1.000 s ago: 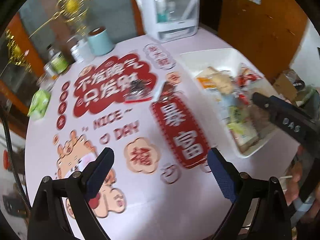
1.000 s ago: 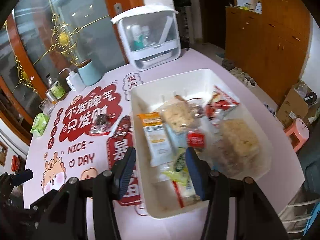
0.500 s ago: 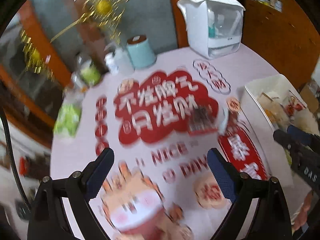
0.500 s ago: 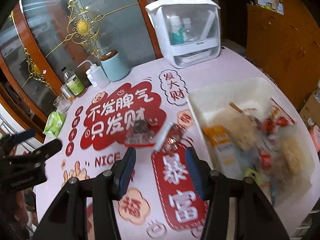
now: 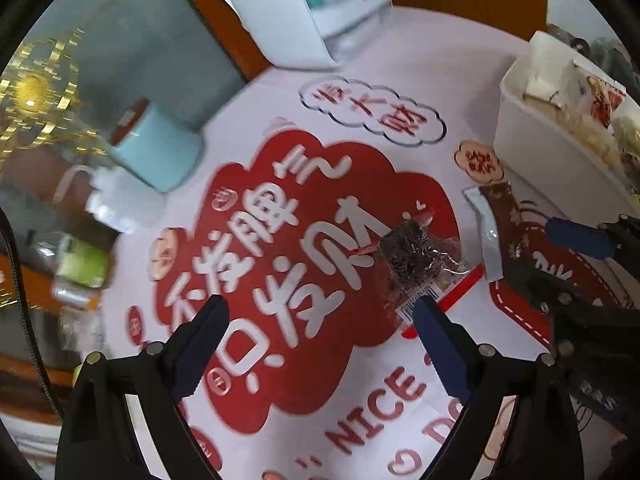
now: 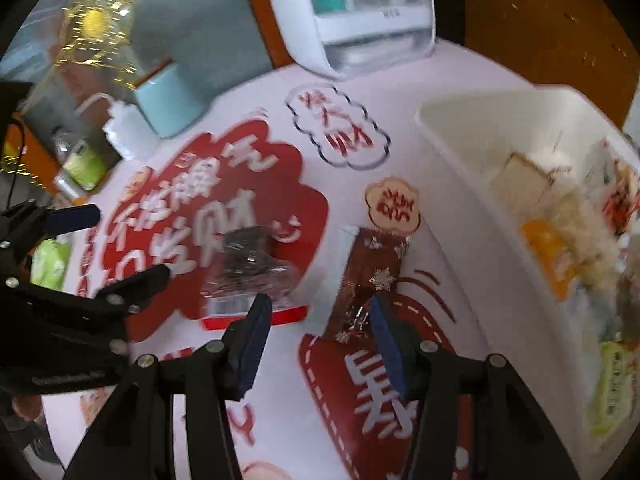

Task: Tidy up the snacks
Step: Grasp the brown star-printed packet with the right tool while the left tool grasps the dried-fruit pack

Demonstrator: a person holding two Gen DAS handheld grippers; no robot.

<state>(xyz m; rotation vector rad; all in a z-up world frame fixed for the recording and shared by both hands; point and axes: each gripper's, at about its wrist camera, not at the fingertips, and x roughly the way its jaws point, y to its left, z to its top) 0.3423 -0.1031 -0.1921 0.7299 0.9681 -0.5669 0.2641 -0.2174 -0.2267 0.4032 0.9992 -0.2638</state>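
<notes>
Two snacks lie loose on the printed tablecloth: a clear packet of dark pieces (image 5: 420,264) (image 6: 252,268) and a brown wrapped bar (image 5: 504,224) (image 6: 372,276) to its right. My left gripper (image 5: 320,328) (image 6: 112,248) hangs open just short of the dark packet, with nothing between its fingers. My right gripper (image 6: 318,336) (image 5: 556,256) is open low over the near end of the brown bar, its right pad beside the wrapper and not pressing it. A white bin (image 6: 460,152) (image 5: 540,152) holding several snack packets stands on the right.
A white box with a clear front (image 6: 360,12) stands at the back of the table. A teal canister (image 5: 160,152), a white squeeze bottle (image 6: 120,120) and a green packet (image 5: 84,264) crowd the far left edge. Wooden cabinets lie beyond.
Both grippers swung left, away from the bin, and sank toward the two loose packets, which now look much larger. The left view has rolled. Neither gripper's opening changed.
</notes>
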